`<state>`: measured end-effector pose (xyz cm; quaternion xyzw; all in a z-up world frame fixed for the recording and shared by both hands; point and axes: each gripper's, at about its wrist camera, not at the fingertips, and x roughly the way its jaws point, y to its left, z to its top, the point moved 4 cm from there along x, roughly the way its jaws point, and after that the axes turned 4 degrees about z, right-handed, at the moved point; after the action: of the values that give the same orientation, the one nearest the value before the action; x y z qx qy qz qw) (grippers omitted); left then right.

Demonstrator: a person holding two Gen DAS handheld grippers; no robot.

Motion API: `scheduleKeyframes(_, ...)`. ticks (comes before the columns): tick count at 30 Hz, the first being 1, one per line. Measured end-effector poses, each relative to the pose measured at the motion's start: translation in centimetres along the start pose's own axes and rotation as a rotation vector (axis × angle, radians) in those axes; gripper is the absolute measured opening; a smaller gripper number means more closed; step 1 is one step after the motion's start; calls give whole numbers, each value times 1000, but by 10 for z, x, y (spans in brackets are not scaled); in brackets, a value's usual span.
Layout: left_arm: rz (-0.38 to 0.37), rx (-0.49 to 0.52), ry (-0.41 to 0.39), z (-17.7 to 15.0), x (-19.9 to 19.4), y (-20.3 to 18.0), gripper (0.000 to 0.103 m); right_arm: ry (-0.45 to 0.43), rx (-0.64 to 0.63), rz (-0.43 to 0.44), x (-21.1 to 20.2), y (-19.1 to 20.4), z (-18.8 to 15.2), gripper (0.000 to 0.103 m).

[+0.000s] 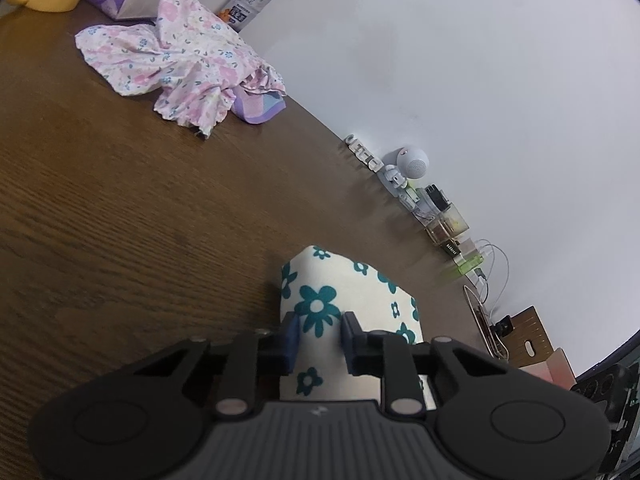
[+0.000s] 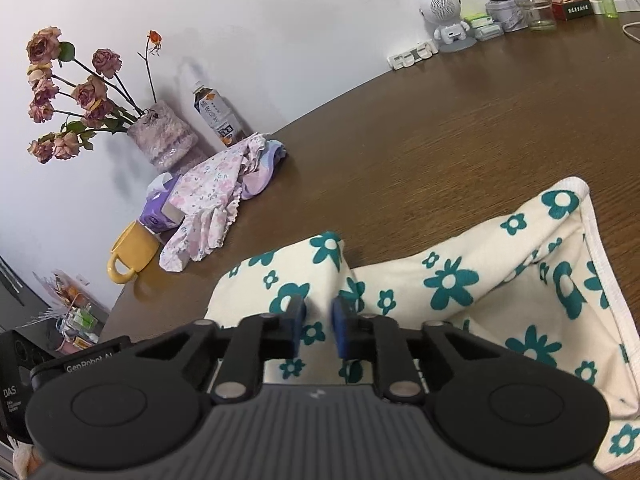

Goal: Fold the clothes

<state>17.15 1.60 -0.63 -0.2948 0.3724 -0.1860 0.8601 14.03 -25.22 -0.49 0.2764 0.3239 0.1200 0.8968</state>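
Brown table (image 1: 140,200), bare beyond cloth (image 2: 480,280)

Cloth (image 2: 460,280) on table (image 2: 440,128) — mug (image 2: 134,254) far left.

Dark brown wood-grain table (image 2: 460,120) against plain white wall (image 2: 260,8); dried pink roses in fuzzy lilac vase (image 2: 162,138).

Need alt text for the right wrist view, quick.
The right gripper pinches a raised fold of the cream cloth with teal flowers on a brown wooden table. Behind lie a crumpled pink floral garment, a yellow mug and dried roses in a vase.
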Motion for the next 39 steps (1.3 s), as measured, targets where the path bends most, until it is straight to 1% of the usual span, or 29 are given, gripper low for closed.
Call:
scheduleKeyframes(2,-1,-1,-5,-1,-2,-1,23,0,-2,-3,0,0,0,11)
scheduleKeyframes(3,-2,-6,-6,-1,-4,0,28,0,0,-3,-1,0,0,11)
scheduleKeyframes(4,-2,-19,-2,-1,-5,1,38,0,3,-1,-2,0,0,14)
scheduleKeyframes(6,-4,-50,9,-1,-7,5,47,-3,-1,5,-8,1,-1,17)
scheduleKeyframes(7,-7,-59,14,-2,-9,7,47,-5,-5,9,-11,2,-1,22)
scheduleKeyframes(8,-12,-63,18,-4,-10,8,46,-7,-9,12,-14,3,-1,25)
scheduleKeyframes(11,-25,-49,25,-8,-14,6,45,-4,-18,11,-21,4,-5,25)
scheduleKeyframes(13,-28,-38,26,-9,-13,5,32,7,-15,10,-19,3,-7,25)
scheduleKeyframes(14,-26,-38,26,-10,-12,5,32,13,-13,11,-18,3,-8,24)
scheduleKeyframes(15,-24,-39,25,-11,-11,5,28,17,-8,14,-17,2,-8,23)
scheduleKeyframes(16,-21,-37,23,-11,-11,5,24,19,-4,16,-16,2,-9,19)
scheduleKeyframes(18,-16,-31,16,-12,-10,4,22,19,-2,17,-14,2,-10,15)
scheduleKeyframes(19,-14,-27,12,-13,-10,4,21,19,-3,14,-14,2,-10,12)
scheduleKeyframes(21,-14,-37,10,-13,-10,5,23,17,-2,9,-13,3,-11,11)
scheduleKeyframes(22,-14,-50,11,-13,-11,6,29,16,-1,8,-13,3,-11,12)
scheduleKeyframes(24,-17,-69,13,-14,-14,8,38,12,10,11,-15,3,-11,16)
scheduleKeyframes(25,-21,-71,13,-15,-17,8,39,9,18,14,-18,3,-11,20)
scheduleKeyframes(26,-24,-67,14,-16,-20,7,39,6,18,16,-21,3,-12,29)
scheduleKeyframes(27,-24,-59,18,-18,-22,7,39,4,11,18,-24,4,-13,32)
scheduleKeyframes(29,-23,-40,28,-23,-25,5,38,7,3,22,-29,6,-17,32)
scheduleKeyframes(30,-22,-37,29,-24,-26,5,36,11,4,26,-29,7,-18,32)
scheduleKeyframes(31,-20,-38,28,-25,-25,5,32,16,7,29,-30,6,-20,32)
scheduleKeyframes(32,-18,-39,28,-26,-25,5,32,20,10,30,-29,6,-21,27)
scheduleKeyframes(34,-18,-46,27,-27,-24,5,26,23,16,33,-28,5,-23,21)
scheduleKeyframes(37,-20,-47,24,-28,-24,5,23,20,30,34,-28,3,-23,14)
scheduleKeyframes(39,-17,-43,18,-29,-26,4,23,20,38,35,-28,2,-24,13)
